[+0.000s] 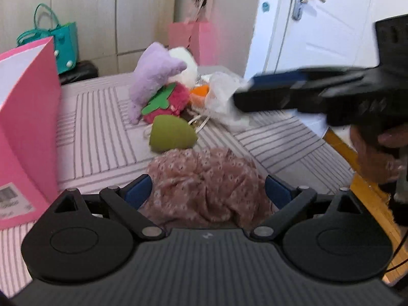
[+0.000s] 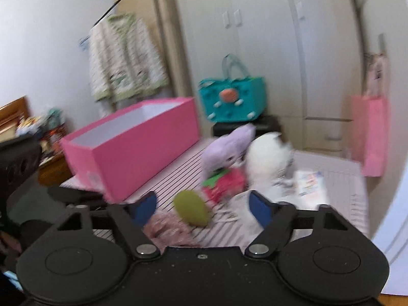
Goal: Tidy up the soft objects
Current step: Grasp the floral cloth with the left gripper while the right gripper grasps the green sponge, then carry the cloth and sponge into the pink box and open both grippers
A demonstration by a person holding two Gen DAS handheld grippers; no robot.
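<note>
My left gripper (image 1: 208, 191) is low over the striped bedcover (image 1: 102, 140), and its blue pads (image 1: 139, 191) stand wide on either side of a crumpled pink-brown floral cloth (image 1: 206, 186); whether they touch it I cannot tell. Beyond the cloth lie a green egg-shaped soft toy (image 1: 170, 135), a red strawberry plush (image 1: 176, 99), a purple plush (image 1: 155, 76) and a white plush (image 1: 183, 61). My right gripper (image 1: 244, 90) reaches in from the right above a white plastic bag (image 1: 224, 97). In the right wrist view it (image 2: 201, 209) is open, with the green toy (image 2: 191, 211) just ahead between the fingers.
An open pink box (image 1: 28, 117) (image 2: 132, 140) stands on the bed's left side. A teal bag (image 2: 232, 99) sits on a black stool behind it. A pink paper bag (image 2: 369, 132) hangs at the wardrobe. A white door (image 1: 318, 20) is at the right, and a hand (image 1: 377, 158) holds the right gripper.
</note>
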